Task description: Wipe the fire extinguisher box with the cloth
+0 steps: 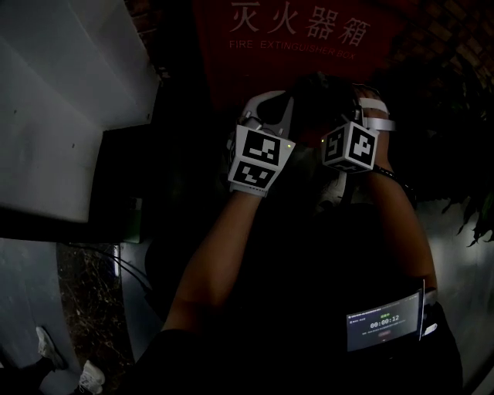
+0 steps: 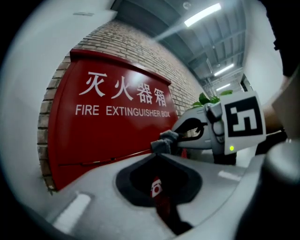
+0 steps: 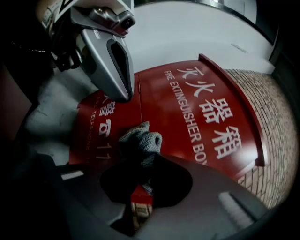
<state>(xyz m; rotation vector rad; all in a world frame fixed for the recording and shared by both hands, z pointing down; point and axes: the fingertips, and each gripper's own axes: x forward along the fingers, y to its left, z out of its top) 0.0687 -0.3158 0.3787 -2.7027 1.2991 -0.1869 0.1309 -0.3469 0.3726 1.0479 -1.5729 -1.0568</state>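
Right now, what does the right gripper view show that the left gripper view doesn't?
Only the right gripper view: the left gripper overhead, and the telephone lettering low on the box. Only the left gripper view: ceiling lights, a plant and the right gripper's marker cube. Both: the red box with its English title, the brick wall, and the cloth held in the right gripper's fingers.

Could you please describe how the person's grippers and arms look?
The left gripper and right gripper have light grey moulded shells, each carrying a white cube with black square markers and a small green light. The forearms are bare, without sleeves.
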